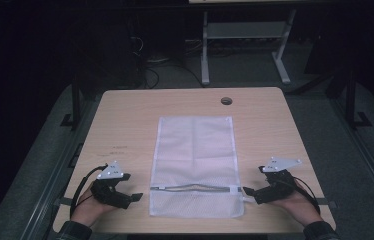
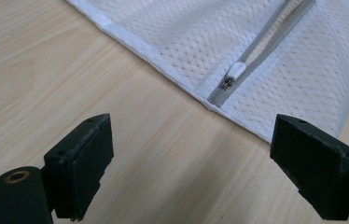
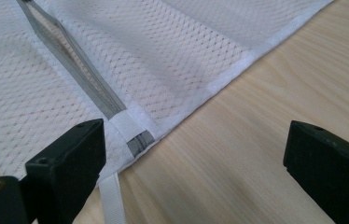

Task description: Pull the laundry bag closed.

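- White mesh bag (image 1: 193,165) lay flat at centre of the wooden table (image 1: 125,130), grey zipper (image 1: 190,188) running across its near end.
- Left gripper (image 1: 136,196) rested low on the table just left of the bag, jaws spread wide, holding nothing.
- Right gripper (image 1: 249,191) sat at the bag's right edge by the zipper end, jaws likewise apart, empty.
- Both hands lay on the near table edge, grippers pointing inward.

We hold the left gripper (image 1: 136,197) low in the left hand (image 1: 91,206) and the right gripper (image 1: 248,191) low in the right hand (image 1: 299,204), both forearms coming in from the bottom edge, jaws spread wide and pointing inward toward each other.
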Demonstrator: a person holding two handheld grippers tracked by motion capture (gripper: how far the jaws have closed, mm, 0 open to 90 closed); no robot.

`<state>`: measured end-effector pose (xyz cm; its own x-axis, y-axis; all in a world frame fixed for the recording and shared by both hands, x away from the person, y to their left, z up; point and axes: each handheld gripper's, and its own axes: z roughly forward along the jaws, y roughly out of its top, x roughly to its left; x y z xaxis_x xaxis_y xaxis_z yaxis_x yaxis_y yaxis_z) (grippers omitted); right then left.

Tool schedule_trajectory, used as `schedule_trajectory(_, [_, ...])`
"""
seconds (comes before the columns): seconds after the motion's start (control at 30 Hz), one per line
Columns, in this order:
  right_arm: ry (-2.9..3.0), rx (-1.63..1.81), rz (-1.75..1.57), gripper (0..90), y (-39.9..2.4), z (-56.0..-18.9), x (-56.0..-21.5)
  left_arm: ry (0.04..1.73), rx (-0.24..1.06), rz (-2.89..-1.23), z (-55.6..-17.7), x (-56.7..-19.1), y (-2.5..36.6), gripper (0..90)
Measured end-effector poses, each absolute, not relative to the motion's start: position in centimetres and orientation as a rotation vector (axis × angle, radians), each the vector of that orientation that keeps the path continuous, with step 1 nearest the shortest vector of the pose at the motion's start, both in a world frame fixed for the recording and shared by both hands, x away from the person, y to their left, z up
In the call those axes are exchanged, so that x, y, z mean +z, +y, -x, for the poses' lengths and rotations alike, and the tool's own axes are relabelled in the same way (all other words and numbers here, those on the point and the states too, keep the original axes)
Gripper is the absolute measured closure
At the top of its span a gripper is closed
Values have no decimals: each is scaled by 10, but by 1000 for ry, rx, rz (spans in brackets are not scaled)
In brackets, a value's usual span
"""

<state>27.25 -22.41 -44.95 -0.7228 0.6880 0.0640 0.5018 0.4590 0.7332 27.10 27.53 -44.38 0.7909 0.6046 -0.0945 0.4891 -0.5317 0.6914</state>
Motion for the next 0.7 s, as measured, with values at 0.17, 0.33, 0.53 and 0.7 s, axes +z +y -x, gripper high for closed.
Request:
schedule_trajectory(0.17, [2488,1117,-999,55,-221,-271,-448,808,196,-2231,-270,-441,274,127])
schedule_trajectory(0.33, [2507,1128,-970,57,-215,-270,-445,798,197,-2237,-269,-440,272,128])
schedule_trajectory(0.53, [2531,1145,-932,63,-207,-268,-441,792,188,-2239,-269,-439,270,129])
schedule_trajectory(0.7, [2556,1162,-896,72,-198,-265,-438,783,184,-2248,-268,-439,268,130])
